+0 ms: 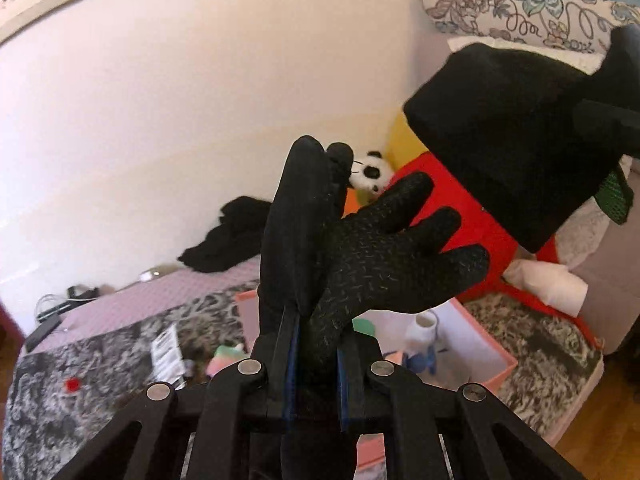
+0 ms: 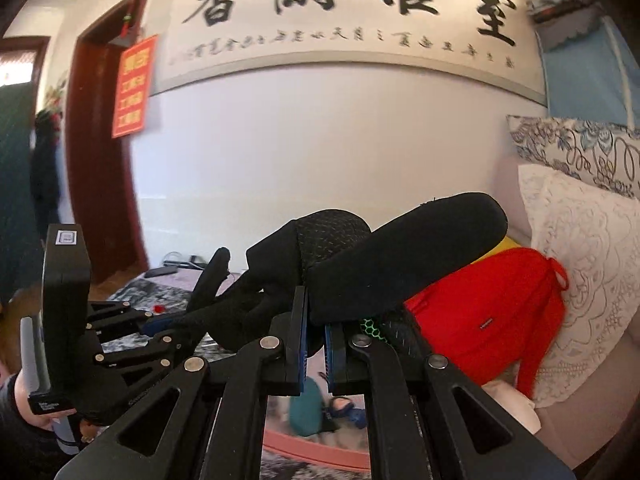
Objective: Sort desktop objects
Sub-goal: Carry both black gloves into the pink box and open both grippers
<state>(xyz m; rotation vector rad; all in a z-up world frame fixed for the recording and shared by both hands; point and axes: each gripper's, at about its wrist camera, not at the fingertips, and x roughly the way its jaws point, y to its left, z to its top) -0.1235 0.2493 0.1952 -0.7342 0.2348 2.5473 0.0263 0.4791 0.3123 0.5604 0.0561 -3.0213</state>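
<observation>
Both tongs [image 1: 316, 344] [image 2: 316, 344] pinch gloves [image 1: 384, 256] — seemingly.

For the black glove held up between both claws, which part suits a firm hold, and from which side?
The cuff: the black glove narrows there into a bunched band that the left claw already pinches from below, leaving its splayed fingers free. The right claw clamps the other end.

I'm holding my left gripper [image 1: 316, 344] raised, its jaws clamping black fabric. My right gripper [image 2: 316, 356] is raised beside it, jaws likewise pinching fabric. The left gripper's body is showing at the right wrist view's left edge.
</observation>
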